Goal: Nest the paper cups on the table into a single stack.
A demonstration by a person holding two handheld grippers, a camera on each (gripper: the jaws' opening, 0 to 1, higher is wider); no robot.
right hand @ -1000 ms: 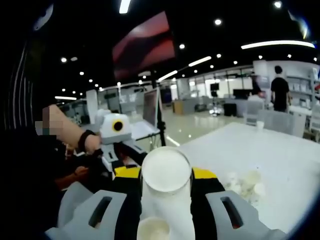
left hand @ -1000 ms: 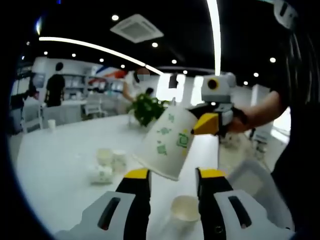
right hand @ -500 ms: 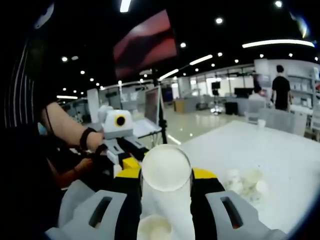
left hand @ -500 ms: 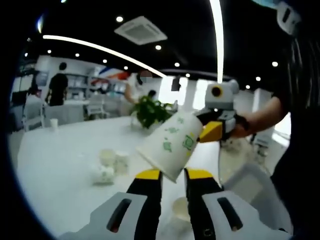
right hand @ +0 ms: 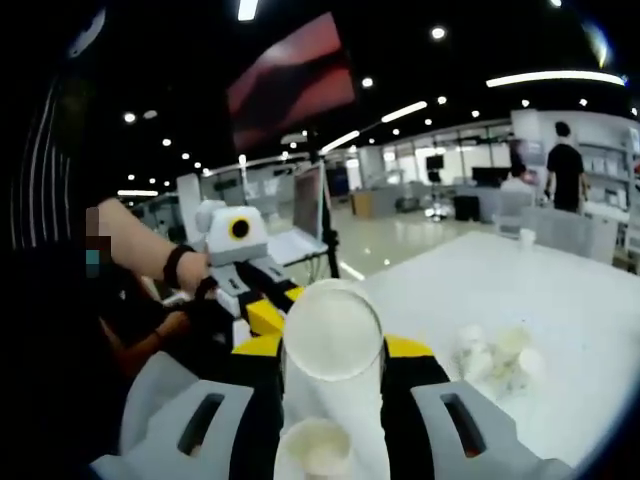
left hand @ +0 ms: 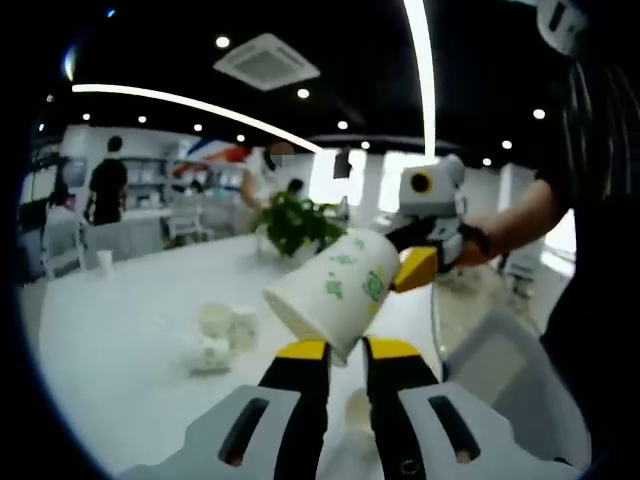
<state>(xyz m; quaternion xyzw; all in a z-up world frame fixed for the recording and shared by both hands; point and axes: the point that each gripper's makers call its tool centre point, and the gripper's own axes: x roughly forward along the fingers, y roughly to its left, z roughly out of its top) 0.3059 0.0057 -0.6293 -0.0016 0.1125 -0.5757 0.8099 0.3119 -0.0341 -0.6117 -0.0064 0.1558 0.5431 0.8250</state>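
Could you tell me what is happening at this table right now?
A person is working with a gripper in each hand. The right gripper holds a paper cup with green print, tilted on its side above the white table. The left gripper is nearly closed just under that cup's base. Another cup stands open on the table below, and a few more cups lie grouped farther out.
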